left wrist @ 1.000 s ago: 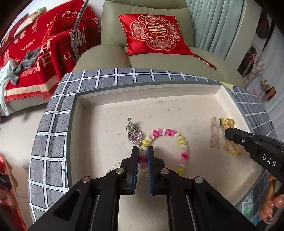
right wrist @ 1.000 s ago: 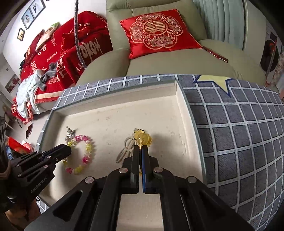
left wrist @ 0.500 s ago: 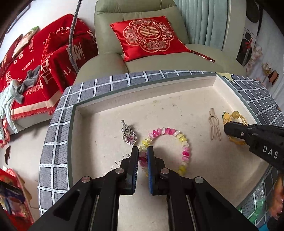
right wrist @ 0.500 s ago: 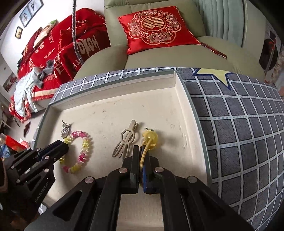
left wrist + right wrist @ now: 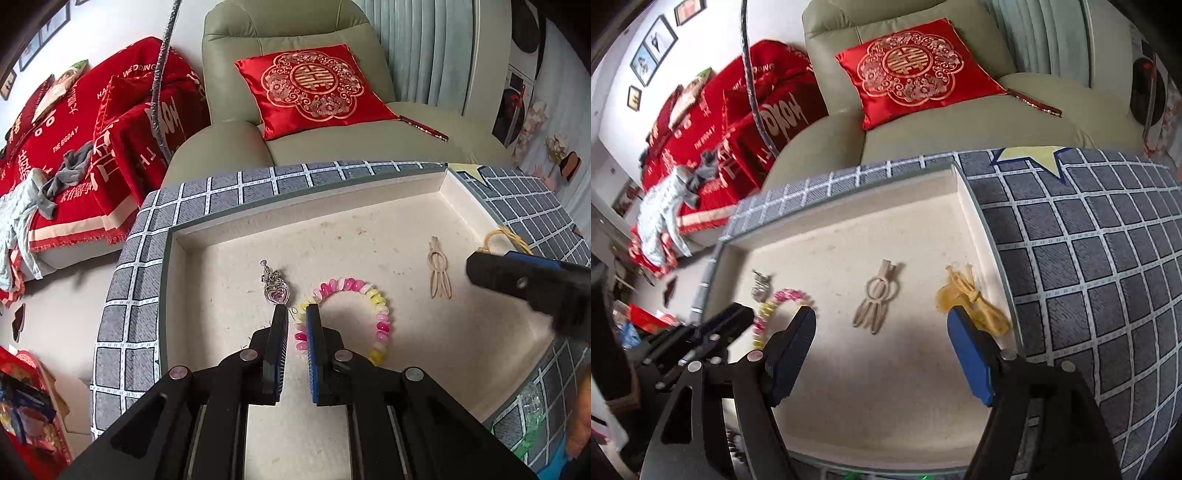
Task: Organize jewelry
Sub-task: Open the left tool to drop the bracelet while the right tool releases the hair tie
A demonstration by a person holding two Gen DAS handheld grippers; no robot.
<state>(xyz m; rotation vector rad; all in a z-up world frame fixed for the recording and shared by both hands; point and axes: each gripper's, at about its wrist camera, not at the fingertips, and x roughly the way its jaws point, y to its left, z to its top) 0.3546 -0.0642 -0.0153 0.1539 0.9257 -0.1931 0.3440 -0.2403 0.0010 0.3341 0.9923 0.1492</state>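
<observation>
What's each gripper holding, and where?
Left gripper pinches pink-and-yellow bead bracelet at its left arc. Right gripper, jaws just opening, holds nothing; yellow cord charm lies beside it.

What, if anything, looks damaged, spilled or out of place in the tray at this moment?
Nothing stands out. The heart pendant, bead bracelet, hair clip and yellow cord charm lie apart on the tray floor, none broken or overlapping. The floor shows only faint specks.

The tray [image 5: 207, 236] is cream inside, set in grey cloth [image 5: 1089, 266] gridded with white lines. In it lie a pink, yellow and white bead bracelet [image 5: 373, 295], a silver charm [image 5: 275, 290] with a pink heart, a beige clip [image 5: 877, 295] and a yellow cord [image 5: 964, 293]. Beyond the tray, a red cushion [image 5: 314, 86] bears gold embroidery.
</observation>
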